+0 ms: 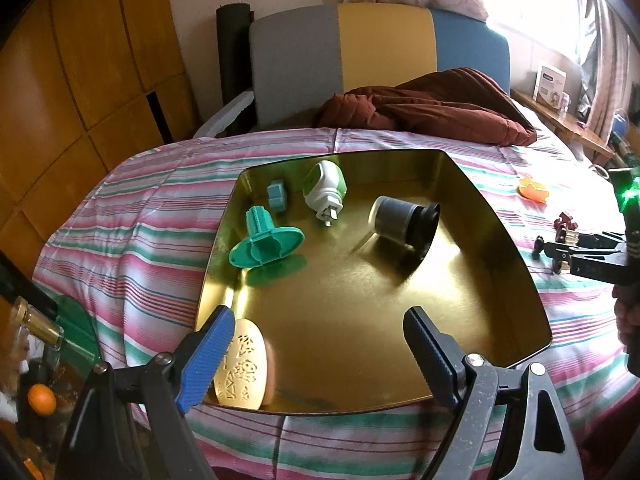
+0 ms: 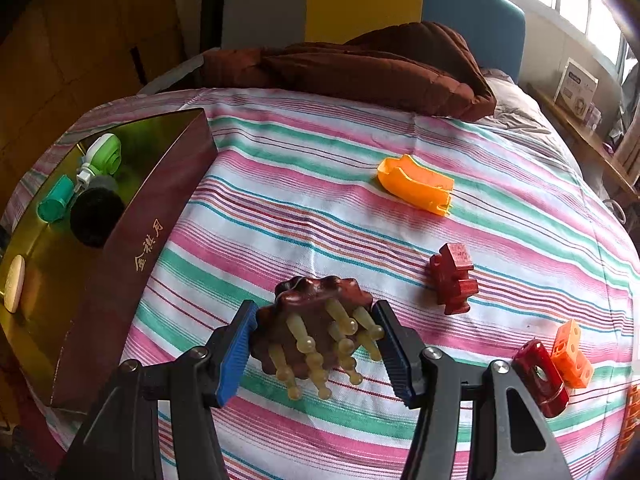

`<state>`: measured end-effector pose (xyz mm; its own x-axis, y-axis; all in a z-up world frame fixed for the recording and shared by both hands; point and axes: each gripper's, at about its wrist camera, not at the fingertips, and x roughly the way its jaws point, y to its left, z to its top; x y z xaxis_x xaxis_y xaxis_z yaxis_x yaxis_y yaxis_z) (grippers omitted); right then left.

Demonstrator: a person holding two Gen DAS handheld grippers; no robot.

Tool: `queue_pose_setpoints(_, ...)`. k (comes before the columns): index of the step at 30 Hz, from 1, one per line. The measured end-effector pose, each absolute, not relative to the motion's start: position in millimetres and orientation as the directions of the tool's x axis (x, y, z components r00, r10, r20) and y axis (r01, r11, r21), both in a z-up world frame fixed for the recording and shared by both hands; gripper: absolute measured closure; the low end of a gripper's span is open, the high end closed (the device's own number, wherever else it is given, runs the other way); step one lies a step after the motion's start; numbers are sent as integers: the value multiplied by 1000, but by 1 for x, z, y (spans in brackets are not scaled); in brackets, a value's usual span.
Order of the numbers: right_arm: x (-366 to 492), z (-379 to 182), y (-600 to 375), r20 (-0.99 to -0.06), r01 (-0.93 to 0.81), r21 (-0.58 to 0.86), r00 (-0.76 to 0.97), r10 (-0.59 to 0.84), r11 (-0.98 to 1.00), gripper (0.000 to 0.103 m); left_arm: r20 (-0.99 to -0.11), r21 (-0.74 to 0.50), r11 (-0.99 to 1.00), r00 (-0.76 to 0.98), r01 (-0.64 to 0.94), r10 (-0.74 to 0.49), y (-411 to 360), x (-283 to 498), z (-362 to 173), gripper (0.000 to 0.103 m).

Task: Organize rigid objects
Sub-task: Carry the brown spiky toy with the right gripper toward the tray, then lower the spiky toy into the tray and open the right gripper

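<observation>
On a striped bedspread [image 2: 320,184], a brown comb [image 2: 316,320] was clamped by the right gripper [image 2: 316,344] (for the tin [image 1: 512,248], left); the left gripper [image 1: 320,356] was held apart, empty, above it.

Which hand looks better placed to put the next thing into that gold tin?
Right. The right hand-held gripper already clasps the brown comb; the left hand-held gripper hovers open over the tin.
</observation>
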<state>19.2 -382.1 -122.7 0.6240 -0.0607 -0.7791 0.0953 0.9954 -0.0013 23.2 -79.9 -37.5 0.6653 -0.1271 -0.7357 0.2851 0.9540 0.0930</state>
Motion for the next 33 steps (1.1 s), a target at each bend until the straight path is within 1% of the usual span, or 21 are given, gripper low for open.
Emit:
queue_pose_setpoints(8,18,-123,-378,-770,94,-31,633,-84,995,44,-717,101,957,687,272,-119,-67,20,-34,16)
queue_pose_setpoints(13,19,-123,-383,-775,112,1,628,-70,994,44,-712,86,965,692,249,-116,-52,21,-33,16)
queue_pose_setpoints(17,18,-118,-389,-789,162,43,611,-66,986,44,-710,69,972,695,225,-111,-32,21,-34,17)
queue_pose_setpoints(20,11,-100,-387,-769,181,89,637,-49,979,44,-714,50,979,693,198,-104,-15,23,-38,19)
queue_pose_setpoints(23,3,-70,-373,-727,154,113,687,-24,982,44,-717,21,987,690,162,-98,2,25,-40,22)
queue_pose_setpoints(25,1,-48,-354,-697,100,141,716,27,985,44,-714,-8,990,692,138,-102,14,25,-41,28)
queue_pose_setpoints(28,5,-30,-322,-671,-1,202,728,139,979,44,-713,-24,994,695,106,-91,27,26,-41,28)
queue_pose_setpoints(33,30,-32,-245,-687,-156,236,672,278,959,44,-705,-26,997,706,67,-66,46,25,-42,28)
